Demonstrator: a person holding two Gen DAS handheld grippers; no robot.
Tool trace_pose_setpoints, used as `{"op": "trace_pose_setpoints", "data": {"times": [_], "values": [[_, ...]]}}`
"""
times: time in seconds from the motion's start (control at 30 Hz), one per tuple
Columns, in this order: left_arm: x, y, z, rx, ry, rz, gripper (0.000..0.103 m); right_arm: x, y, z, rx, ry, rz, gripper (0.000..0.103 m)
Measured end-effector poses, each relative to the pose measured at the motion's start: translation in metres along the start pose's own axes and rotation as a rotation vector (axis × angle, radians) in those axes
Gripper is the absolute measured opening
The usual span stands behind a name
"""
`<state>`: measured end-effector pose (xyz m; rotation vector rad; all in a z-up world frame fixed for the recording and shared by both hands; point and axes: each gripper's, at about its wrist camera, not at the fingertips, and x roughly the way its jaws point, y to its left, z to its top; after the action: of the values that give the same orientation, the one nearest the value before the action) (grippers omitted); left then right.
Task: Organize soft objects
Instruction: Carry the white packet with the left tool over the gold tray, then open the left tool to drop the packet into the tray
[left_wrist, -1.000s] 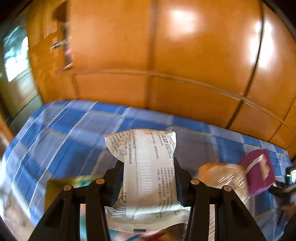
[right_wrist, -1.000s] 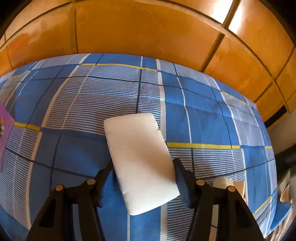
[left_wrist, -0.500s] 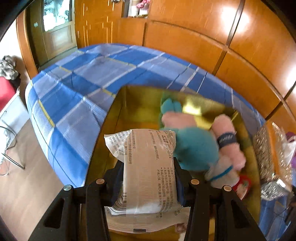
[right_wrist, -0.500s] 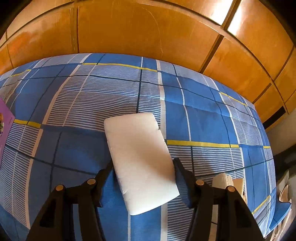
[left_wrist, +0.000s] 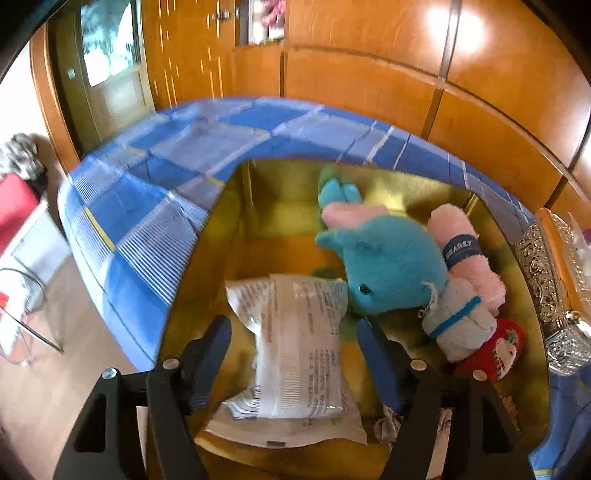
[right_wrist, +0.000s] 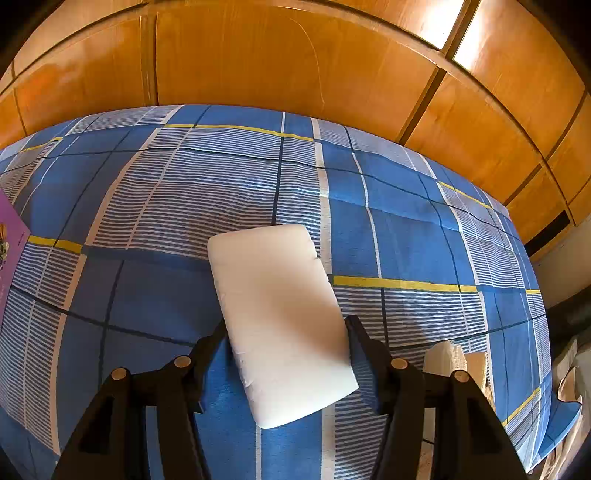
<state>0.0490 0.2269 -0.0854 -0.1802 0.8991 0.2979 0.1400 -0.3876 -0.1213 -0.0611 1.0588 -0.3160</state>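
The left gripper (left_wrist: 293, 332) stands released around a white printed plastic packet (left_wrist: 295, 354), its lower edge hidden; the right gripper (right_wrist: 286, 332) grasps a white foam block (right_wrist: 277, 317).

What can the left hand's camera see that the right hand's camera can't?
Only the left wrist view shows the gold box holding a blue plush toy, rolled pink towel and red toy, plus the printed packet lying between the left gripper's open jaws, and a silver box beside it.

Only the right wrist view shows the white foam block, squeezed by the right gripper, and a purple card.

Both show the blue checked bedsheet and the orange wooden wall.
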Motion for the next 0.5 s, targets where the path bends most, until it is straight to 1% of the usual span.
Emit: {"op": "trace_pose_setpoints", "data": {"times": [0.07,0.13,0.2,0.27,0.5], "values": [[-0.011,-0.001,-0.002,0.001,-0.029,0.009,0.076,0.0,0.0,0.0,0.0,0.0,-0.001,0.058],[-0.018,-0.002,-0.002,0.005,-0.045,-0.007,0.076,0.0,0.0,0.0,0.0,0.001,-0.002,0.058],[-0.027,-0.005,-0.004,0.018,-0.066,-0.013,0.079,0.0,0.0,0.0,-0.001,0.001,-0.004,0.058],[-0.035,-0.012,-0.006,0.038,-0.085,-0.022,0.08,0.0,0.001,0.0,0.0,0.002,-0.007,0.058],[-0.058,-0.043,-0.014,0.153,-0.147,-0.062,0.08,-0.001,0.0,0.001,0.009,0.01,-0.007,0.058]]}}
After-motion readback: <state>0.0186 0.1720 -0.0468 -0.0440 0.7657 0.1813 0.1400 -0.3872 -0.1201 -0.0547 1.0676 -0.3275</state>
